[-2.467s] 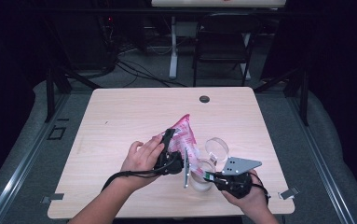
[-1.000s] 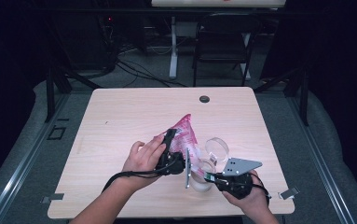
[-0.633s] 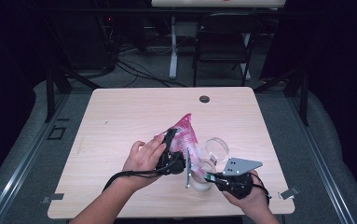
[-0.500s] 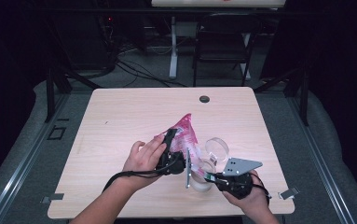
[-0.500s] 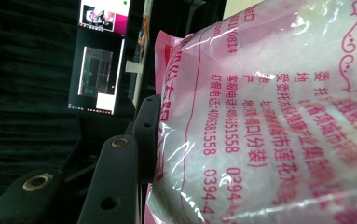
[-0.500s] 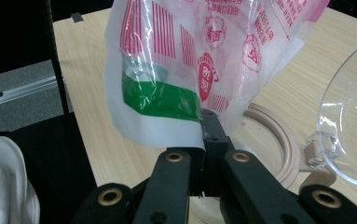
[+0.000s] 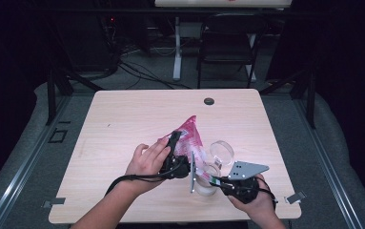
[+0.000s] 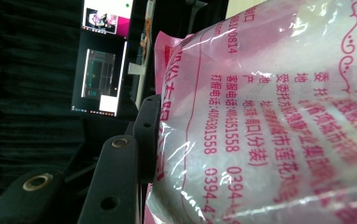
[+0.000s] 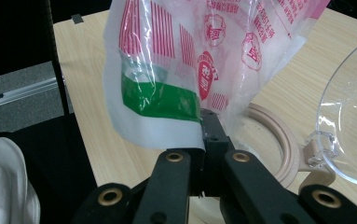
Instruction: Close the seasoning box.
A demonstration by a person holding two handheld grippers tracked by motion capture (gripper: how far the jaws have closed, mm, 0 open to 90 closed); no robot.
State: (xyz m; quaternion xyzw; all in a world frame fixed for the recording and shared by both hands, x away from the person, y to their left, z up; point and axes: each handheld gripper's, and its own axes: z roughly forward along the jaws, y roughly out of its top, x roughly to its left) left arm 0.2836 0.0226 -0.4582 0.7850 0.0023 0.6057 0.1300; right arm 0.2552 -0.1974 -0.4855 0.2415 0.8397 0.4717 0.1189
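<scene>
A pink and clear printed plastic bag [image 7: 190, 135] is held up over the table between both grippers. My left gripper [image 7: 176, 151] grips the bag's side; in the left gripper view the bag [image 8: 269, 121] presses against one black finger [image 8: 120, 177] and hides the other. My right gripper [image 9: 207, 136] is shut on the bag's lower white edge [image 9: 167, 135], just below a green band. Under the bag stands a round container with a beige rim [image 9: 281, 142], seen from above as the container [image 7: 207, 187]. Its clear hinged lid [image 7: 222, 151] stands open to the right.
The wooden table [image 7: 123, 124] has a round black cable grommet [image 7: 209, 101] near its far edge. A dark chair [image 7: 228, 43] and cables lie on the floor beyond. In the left gripper view a lit monitor [image 8: 102, 56] stands in the dark background.
</scene>
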